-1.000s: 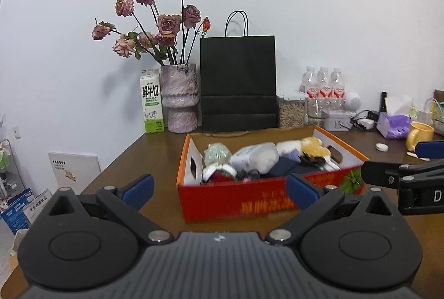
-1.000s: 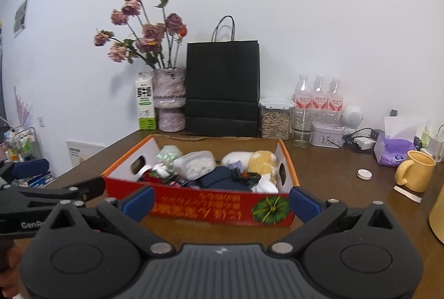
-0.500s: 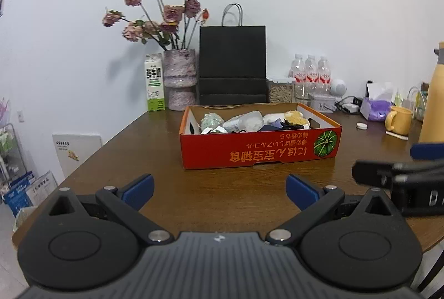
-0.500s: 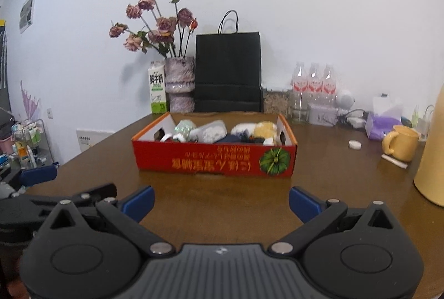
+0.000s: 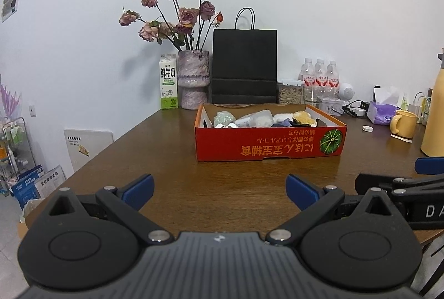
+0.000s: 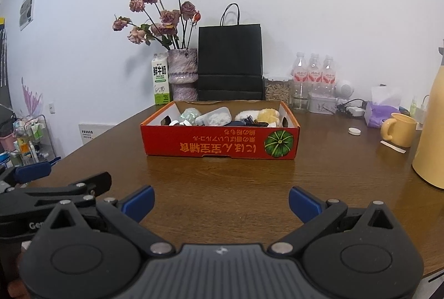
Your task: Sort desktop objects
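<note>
A red cardboard box (image 5: 270, 145) (image 6: 220, 142) with a pumpkin picture stands mid-table, holding several small items: a white bottle (image 5: 254, 118), a greenish bundle (image 5: 224, 117), a yellow plush (image 5: 304, 118) and dark cloth. My left gripper (image 5: 219, 192) is open and empty, low over the wooden table (image 5: 172, 160), well short of the box. My right gripper (image 6: 221, 201) is open and empty, beside it on the right. Each gripper shows at the edge of the other's view.
At the back wall stand a milk carton (image 5: 168, 82), a vase of dried roses (image 5: 193, 82), a black paper bag (image 5: 244, 65), a snack jar and water bottles (image 5: 320, 77). A yellow mug (image 5: 403, 122), tissue pack, white cap (image 5: 367, 128) and tall yellow flask (image 6: 431, 132) are at right.
Both grippers have pulled back from the box and lowered toward the near table edge. The box looks smaller and farther. Both stay open and empty.
</note>
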The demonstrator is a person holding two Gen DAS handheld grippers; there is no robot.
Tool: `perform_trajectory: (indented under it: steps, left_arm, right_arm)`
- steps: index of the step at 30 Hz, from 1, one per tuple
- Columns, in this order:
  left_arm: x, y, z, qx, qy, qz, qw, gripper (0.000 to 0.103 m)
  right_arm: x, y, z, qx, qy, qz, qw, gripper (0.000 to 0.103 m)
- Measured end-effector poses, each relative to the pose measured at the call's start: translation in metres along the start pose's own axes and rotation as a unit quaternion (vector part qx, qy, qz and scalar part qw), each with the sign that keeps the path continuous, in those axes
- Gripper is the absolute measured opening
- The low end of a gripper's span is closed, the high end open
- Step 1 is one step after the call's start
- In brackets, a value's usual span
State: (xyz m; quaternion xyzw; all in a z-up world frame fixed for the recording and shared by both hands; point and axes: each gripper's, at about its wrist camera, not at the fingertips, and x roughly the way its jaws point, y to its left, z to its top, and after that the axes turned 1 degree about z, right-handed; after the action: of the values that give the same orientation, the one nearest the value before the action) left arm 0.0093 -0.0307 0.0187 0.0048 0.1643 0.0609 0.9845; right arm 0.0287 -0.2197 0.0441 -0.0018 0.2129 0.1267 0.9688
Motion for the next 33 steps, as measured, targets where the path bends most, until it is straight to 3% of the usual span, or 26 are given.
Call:
perform_trajectory:
  steps: [33]
  left_arm:
    - [0.0003,-0.0034,-0.0008,0.007,0.005,0.004,1.0000,0.103]
  right_arm:
    - [0.0033,-0.0052,-0.0003,0.005,0.007,-0.003,1.000,0.103]
